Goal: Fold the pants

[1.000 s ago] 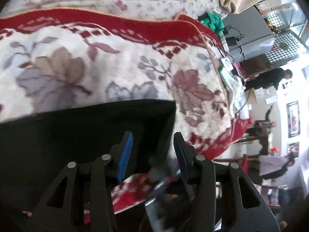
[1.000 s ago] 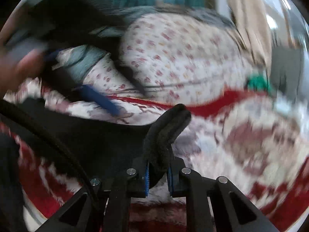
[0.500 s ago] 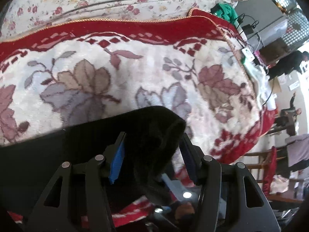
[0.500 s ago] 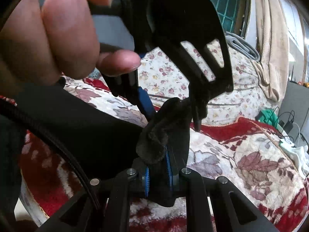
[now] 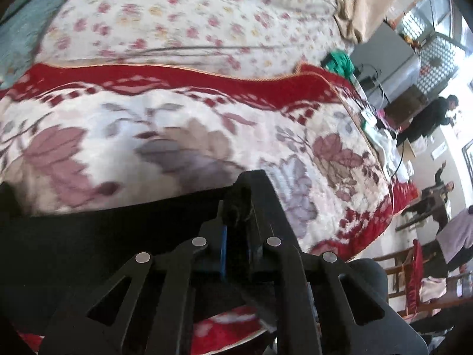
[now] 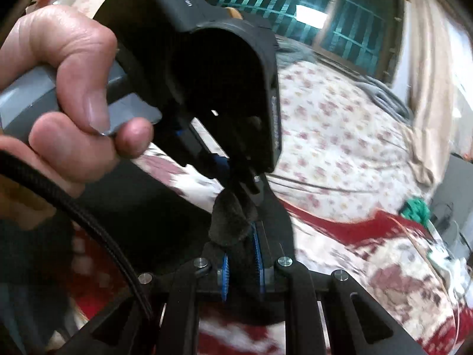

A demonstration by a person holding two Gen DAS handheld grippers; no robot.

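Note:
Black pants lie across the near part of a floral red-and-cream blanket. My left gripper is shut on a bunched corner of the pants at their right end. In the right wrist view, my right gripper is shut on the same dark fuzzy corner of the pants. The left gripper's body and the hand holding it hang just above and in front of it, with its tip touching the same corner.
A flowered white quilt and a tan blanket lie behind the red blanket. A green cloth, cables and a grey cabinet stand at the bed's right edge. People and wooden chairs are far right.
My left gripper has closed on the pants corner, which it was open around before. The right gripper stays shut on that corner, and the two grippers have come close together.

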